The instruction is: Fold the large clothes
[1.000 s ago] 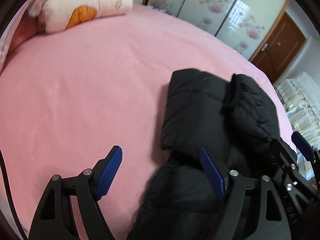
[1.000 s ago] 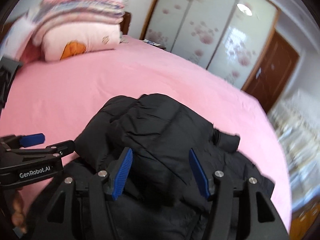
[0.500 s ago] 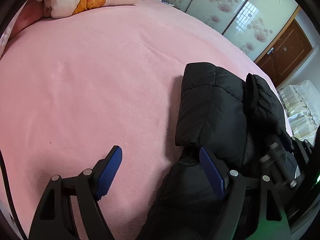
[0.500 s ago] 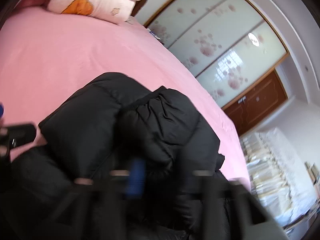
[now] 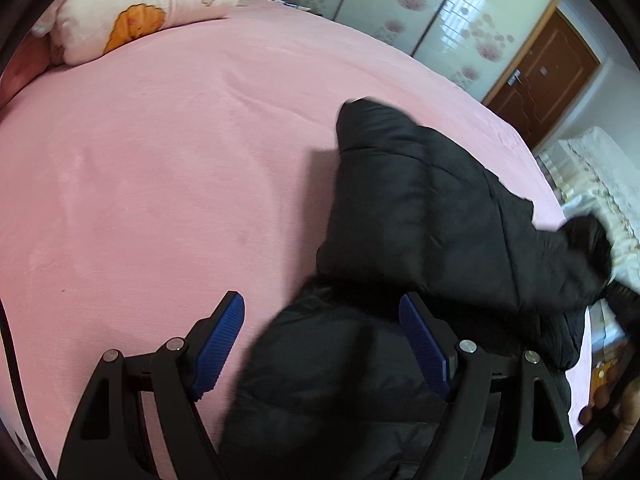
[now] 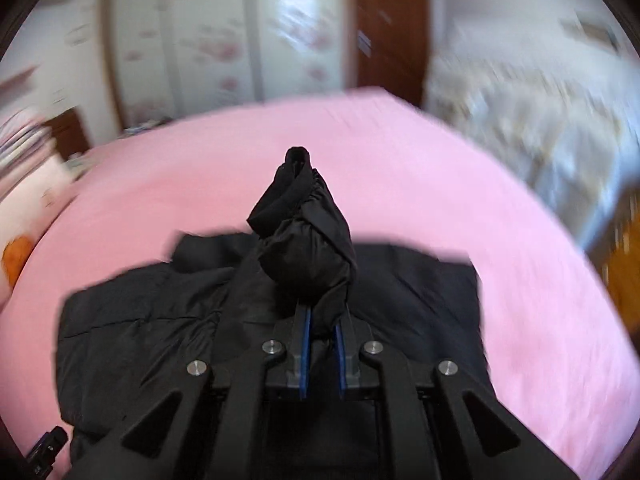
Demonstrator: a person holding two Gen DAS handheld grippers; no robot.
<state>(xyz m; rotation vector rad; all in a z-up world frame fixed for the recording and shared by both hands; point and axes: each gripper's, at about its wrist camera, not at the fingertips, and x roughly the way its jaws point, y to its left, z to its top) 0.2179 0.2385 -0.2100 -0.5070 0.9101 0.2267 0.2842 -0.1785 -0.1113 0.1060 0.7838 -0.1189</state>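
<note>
The black puffy jacket (image 5: 420,240) lies on the pink bed (image 5: 160,160), at about 4 o'clock in the left wrist view. One part is folded over on top of the rest, so the folding looks started but not done. The jacket is lumpy and not yet a neat flat pile, so I think more folds are left.

The left claw (image 5: 320,344) is spread wide and holds nothing. One blue pad (image 5: 218,344) is over the bed and the other is over the jacket.

The right claw (image 6: 320,344) is pinched nearly closed on a bunched-up piece of the jacket, maybe a sleeve end (image 6: 304,232). That piece sticks up toward 12 o'clock in the right wrist view, above the rest of the jacket. It probably needs to be laid down flat next.

A white pillow (image 5: 140,12) with an orange picture sits at 11 o'clock.

No words or labels can be read anywhere. The right view is blurry.
</note>
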